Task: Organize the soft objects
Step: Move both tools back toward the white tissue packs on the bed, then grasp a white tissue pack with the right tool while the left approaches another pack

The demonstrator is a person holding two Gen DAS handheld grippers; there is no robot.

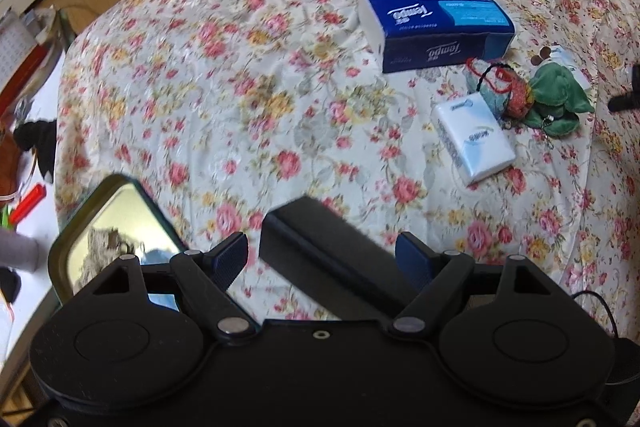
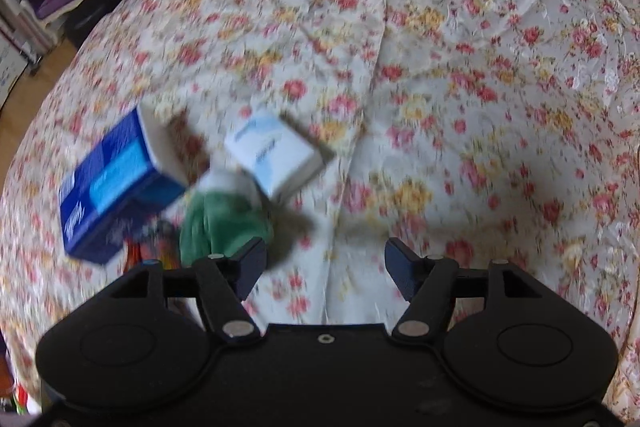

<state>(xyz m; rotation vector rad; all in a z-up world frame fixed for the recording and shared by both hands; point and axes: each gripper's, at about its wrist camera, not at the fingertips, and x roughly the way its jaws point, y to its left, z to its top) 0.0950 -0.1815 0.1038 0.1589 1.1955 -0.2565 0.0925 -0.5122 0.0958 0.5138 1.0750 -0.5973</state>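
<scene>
**Mira:** So, how far was the tidying at that moment?

**Operator:** Honestly, near the beginning, as I judged it. On the bed (image 1: 192, 75), with its flowered cover, the soft things lay in one loose group and not in any order. I saw the big blue tissue pack (image 1: 434, 23), and just beside its near corner the small patterned pouch (image 1: 496, 91), which touched the green plush toy (image 1: 560, 99). The white tissue packet (image 1: 474, 141) lay in front of the pouch. A second white packet (image 1: 568, 65) showed behind the plush.

**Mira:** And the grippers?

**Operator:** The left gripper (image 1: 324, 259) was over the near part of the bed, well apart from the group. Its jaws stood wide open. A dark flat bar lay between them, but I could not tell if it touched either pad, or what it was. The right gripper (image 2: 324, 267) had its jaws wide open also, with nothing between them. Its left finger (image 2: 250, 265) was near the plush. That picture was blurred, so small details were lost.

**Mira:** What was left to do?

**Operator:** Almost everything, I believed. No item was held, and I saw no basket or box to receive them.
</scene>
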